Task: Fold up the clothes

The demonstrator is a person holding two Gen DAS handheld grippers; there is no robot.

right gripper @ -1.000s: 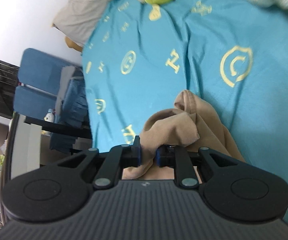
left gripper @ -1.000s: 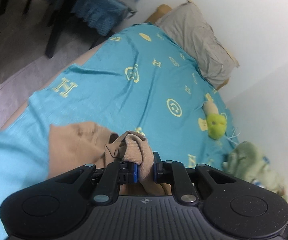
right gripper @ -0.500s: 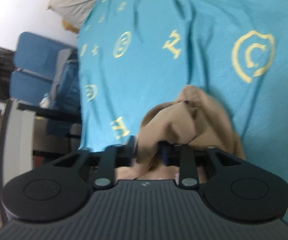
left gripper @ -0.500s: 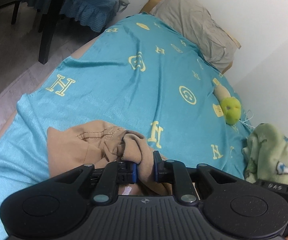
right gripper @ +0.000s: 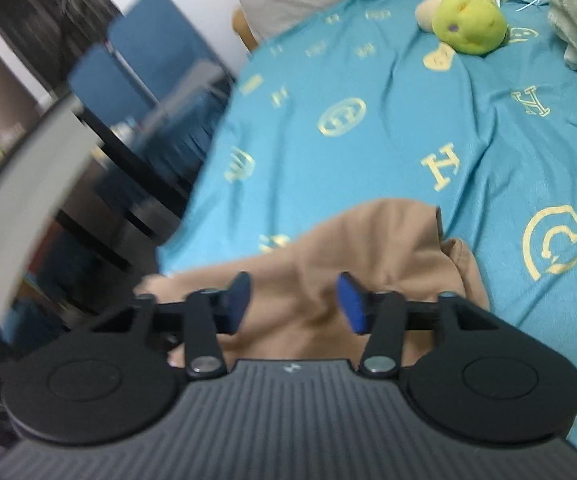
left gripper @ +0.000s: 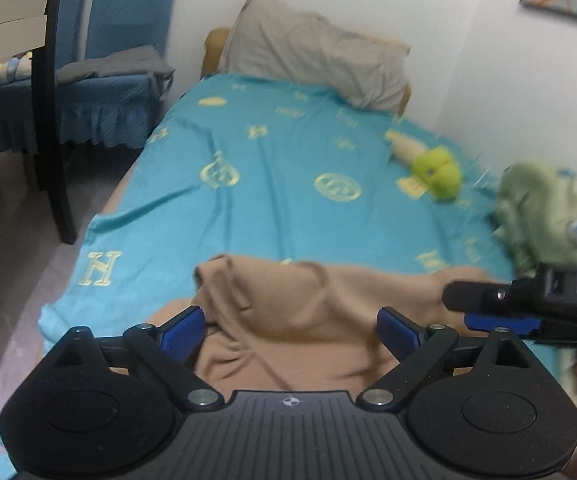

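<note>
- While both my grippers hang just above the tan garment (left gripper: 288, 312), neither grasps it: the left gripper (left gripper: 290, 330) has its jaws spread wide, and the right gripper (right gripper: 294, 300) is released too, cloth showing in each gap.
- I see the garment lying in a loose, rumpled heap at the near end of the bed (left gripper: 272, 184), on the teal sheet, with one edge rolled up on the left side.
- I judge it neither flat nor squarely folded; the heap would fit a fold just laid down or a piece waiting to be spread.
- Closing on the bunched middle could catch several layers at once and drag the whole heap askew.
- The near edge lies close to the bed's end, so a pull toward me could slide it off.
- In the left view my right gripper sits close beside the left one; they could knock together.
- The green toy (right gripper: 468, 24) lies well apart, no hazard.
</note>
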